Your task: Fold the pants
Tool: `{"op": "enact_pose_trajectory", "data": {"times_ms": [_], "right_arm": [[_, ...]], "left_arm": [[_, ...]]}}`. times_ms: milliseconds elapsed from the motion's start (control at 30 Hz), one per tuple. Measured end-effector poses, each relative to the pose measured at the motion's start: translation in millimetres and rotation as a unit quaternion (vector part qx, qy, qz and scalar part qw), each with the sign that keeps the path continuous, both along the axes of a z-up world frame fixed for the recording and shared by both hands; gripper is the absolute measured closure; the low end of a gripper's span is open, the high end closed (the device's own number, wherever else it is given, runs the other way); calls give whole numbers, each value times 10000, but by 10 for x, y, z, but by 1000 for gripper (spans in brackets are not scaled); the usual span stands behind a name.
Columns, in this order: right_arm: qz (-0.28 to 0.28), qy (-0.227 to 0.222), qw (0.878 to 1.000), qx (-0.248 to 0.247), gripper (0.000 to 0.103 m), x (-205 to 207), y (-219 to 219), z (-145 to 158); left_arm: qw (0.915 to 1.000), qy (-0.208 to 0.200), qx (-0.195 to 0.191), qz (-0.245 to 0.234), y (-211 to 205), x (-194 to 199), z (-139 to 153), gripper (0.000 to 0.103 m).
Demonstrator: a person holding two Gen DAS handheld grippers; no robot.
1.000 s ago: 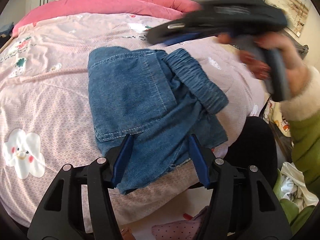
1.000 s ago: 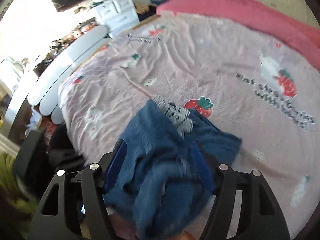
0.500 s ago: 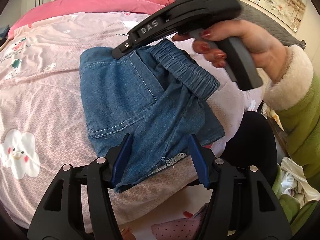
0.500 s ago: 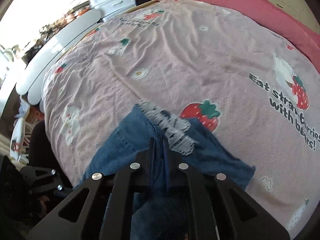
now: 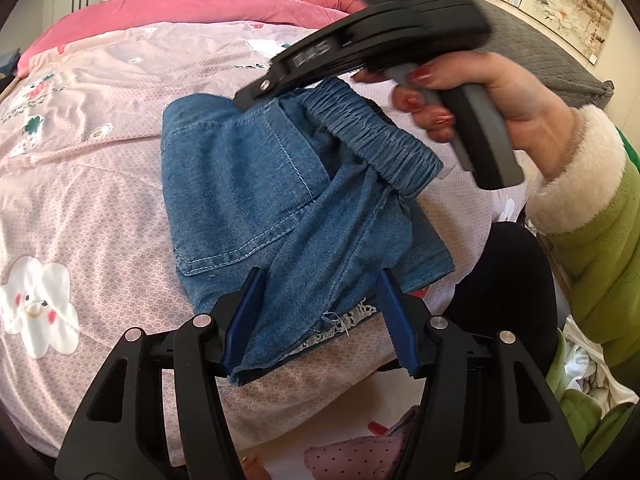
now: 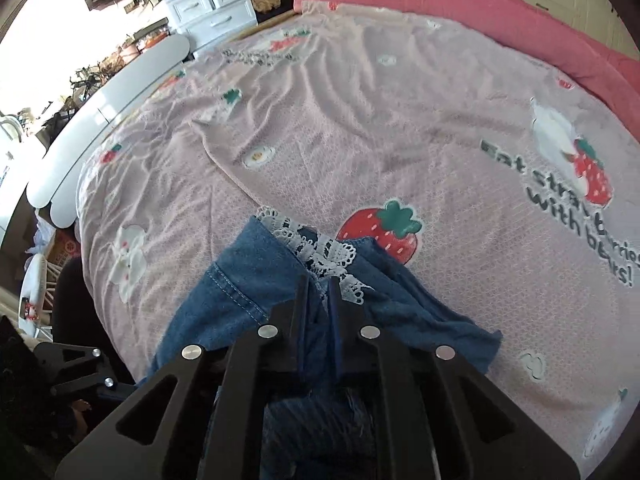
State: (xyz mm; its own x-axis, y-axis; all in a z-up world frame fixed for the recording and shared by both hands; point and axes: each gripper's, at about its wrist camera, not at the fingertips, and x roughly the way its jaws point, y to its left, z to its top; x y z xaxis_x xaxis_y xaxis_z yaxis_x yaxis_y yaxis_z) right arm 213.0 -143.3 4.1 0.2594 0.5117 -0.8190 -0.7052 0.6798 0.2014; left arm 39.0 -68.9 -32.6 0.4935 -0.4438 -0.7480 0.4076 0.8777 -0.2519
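Left wrist: right hand-held gripper overhangs pants.

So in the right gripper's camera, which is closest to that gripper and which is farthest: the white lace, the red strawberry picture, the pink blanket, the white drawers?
1. White lace, on the jeans just ahead of the right gripper.
2. Red strawberry picture, a little beyond, to the right.
3. Pink blanket and white drawers, both far off at the top, blanket right, drawers left; too close to call.

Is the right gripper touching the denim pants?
Touching. The right wrist view shows the right gripper nearly shut, denim pants pinched between its fingers beside the lace trim.
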Motion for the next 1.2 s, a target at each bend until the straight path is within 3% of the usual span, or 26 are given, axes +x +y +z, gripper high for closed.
{"op": "enact_pose_trajectory", "data": {"times_ms": [67, 133, 200, 267, 367, 433, 500, 667, 767, 1000, 1100, 1133, 1200], "right_arm": [[-108, -120, 9998, 118, 75, -94, -105, 108], [-176, -257, 9992, 251, 65, -205, -230, 209], [-298, -339, 9982, 394, 64, -292, -373, 292], [-503, -321, 9964, 599, 45, -363, -553, 344], [-717, -233, 9944, 745, 39, -486, -777, 334], [-880, -101, 9930, 779, 28, -542, -901, 283], [-959, 8, 9917, 855, 26, -586, -971, 234], [-1130, 395, 9878, 994, 15, -628, -1043, 30], [-1195, 527, 9869, 949, 13, -601, -1044, -97], [-1173, 885, 9835, 1057, 13, -460, -1072, -369], [-1064, 1094, 9798, 1292, 28, -406, -1075, -465], [-1019, 1149, 9786, 1370, 39, -400, -1070, -483], [-959, 1207, 9771, 1469, 52, -402, -1056, -497]], "left_arm": [[10000, 6, -18, 2, 3, 0, 2, 53], [10000, 2, -19, 1, 8, 2, 3, 53], [10000, 10, -35, 7, 17, 3, 7, 53], [10000, 0, -78, 6, 45, -10, 42, 53], [9993, -16, -361, 43, 168, -43, 174, 46], [9990, -157, -364, 191, 274, -47, 282, 40], [9981, -248, -430, 364, 395, -20, 364, 35], [9964, -39, -391, 749, 652, 243, 296, 32], [9951, 340, -622, 696, 686, 435, 159, 32], [9927, 707, -751, 620, 570, 659, -42, 33], [9915, 827, -855, 532, 536, 725, -128, 42], [9906, 873, -916, 524, 533, 749, -152, 44], [9891, 930, -995, 565, 524, 800, -188, 59]]}}
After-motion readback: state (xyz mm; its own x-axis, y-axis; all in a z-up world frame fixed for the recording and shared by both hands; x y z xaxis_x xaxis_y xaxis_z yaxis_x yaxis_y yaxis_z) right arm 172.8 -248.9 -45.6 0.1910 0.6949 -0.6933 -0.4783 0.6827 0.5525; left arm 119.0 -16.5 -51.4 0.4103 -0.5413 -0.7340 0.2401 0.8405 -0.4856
